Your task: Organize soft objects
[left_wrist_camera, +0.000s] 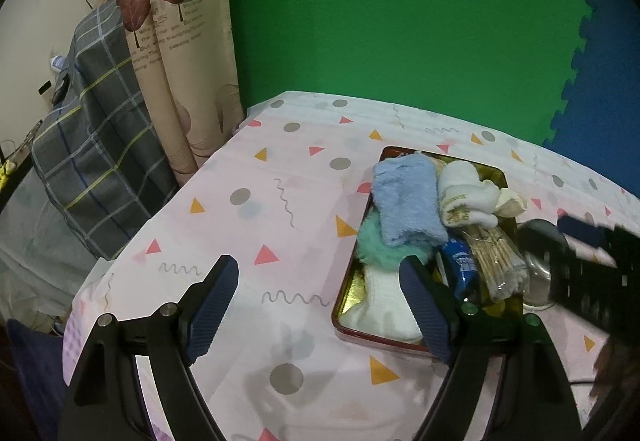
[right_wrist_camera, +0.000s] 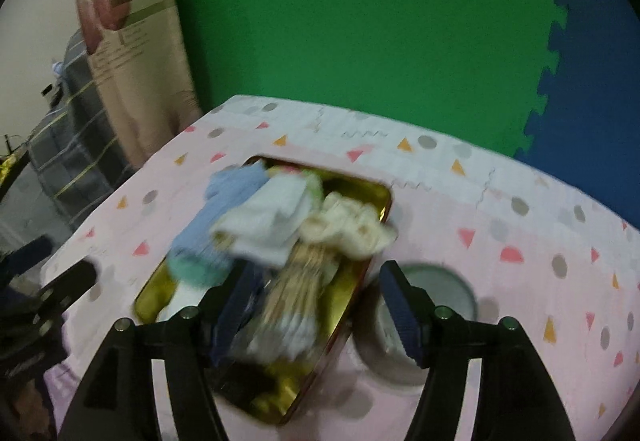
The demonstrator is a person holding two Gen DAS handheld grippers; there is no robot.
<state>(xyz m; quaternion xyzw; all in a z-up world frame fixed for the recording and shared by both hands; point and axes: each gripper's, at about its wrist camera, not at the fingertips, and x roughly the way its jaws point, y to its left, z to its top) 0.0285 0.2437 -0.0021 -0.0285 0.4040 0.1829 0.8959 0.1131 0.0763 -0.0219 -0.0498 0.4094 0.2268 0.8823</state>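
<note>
A red-rimmed tin [left_wrist_camera: 372, 337] with a gold inside lies on the patterned tablecloth. It holds a blue fluffy cloth [left_wrist_camera: 406, 201], white socks [left_wrist_camera: 464, 193], a teal fluffy piece [left_wrist_camera: 376, 245], a white cloth [left_wrist_camera: 384, 305] and a wrapped bundle of sticks [left_wrist_camera: 496, 261]. My left gripper [left_wrist_camera: 318, 269] is open over the cloth at the tin's left edge, holding nothing. The right wrist view is blurred. There my right gripper [right_wrist_camera: 320, 277] is open above the near end of the tin [right_wrist_camera: 387, 209], over the sticks [right_wrist_camera: 304, 281], with nothing gripped. The blue cloth [right_wrist_camera: 224, 201] and white socks [right_wrist_camera: 272, 225] lie beyond it.
A round greyish container [right_wrist_camera: 440, 281] stands just right of the tin. A blue packet [left_wrist_camera: 464, 269] lies in the tin. A curtain [left_wrist_camera: 168, 41] and a plaid-covered object [left_wrist_camera: 92, 145] are off the table's left side. Green and blue foam mats back the table.
</note>
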